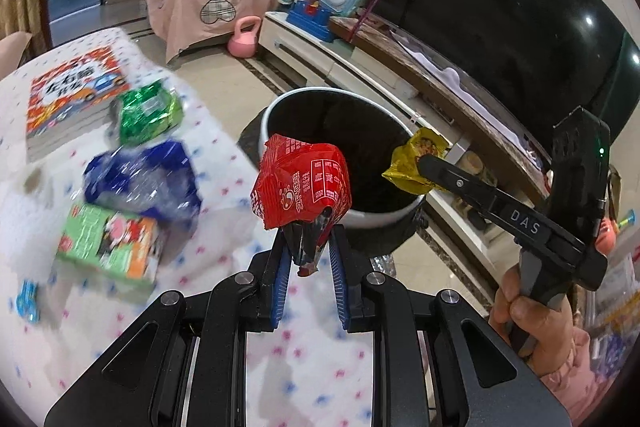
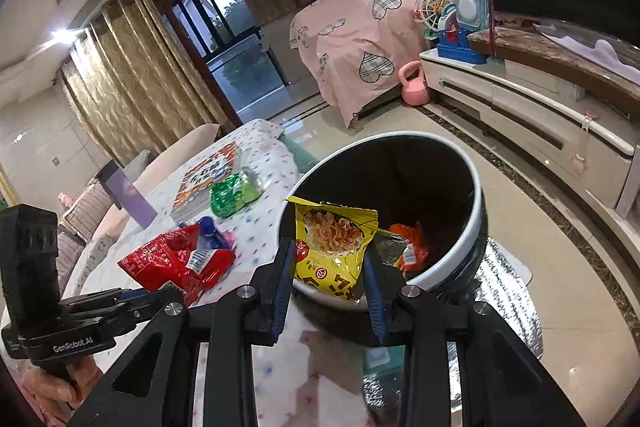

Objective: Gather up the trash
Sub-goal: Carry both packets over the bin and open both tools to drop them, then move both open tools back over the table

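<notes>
My left gripper (image 1: 309, 247) is shut on a red snack wrapper (image 1: 304, 187) and holds it beside the near rim of the round white-rimmed trash bin (image 1: 362, 215). My right gripper (image 2: 330, 259) is shut on a yellow noodle packet (image 2: 332, 247) over the bin's (image 2: 478, 203) near edge. It shows in the left wrist view (image 1: 420, 157) with the yellow packet (image 1: 416, 163) above the bin's right rim. An orange wrapper (image 2: 408, 239) lies inside the bin. The red wrapper also shows in the right wrist view (image 2: 176, 263).
On the dotted tablecloth (image 1: 224, 307) lie a green wrapper (image 1: 148, 113), a blue wrapper (image 1: 144, 179), a green and orange box (image 1: 110, 247) and a picture book (image 1: 72, 87). A TV cabinet (image 1: 360, 67) stands behind the bin.
</notes>
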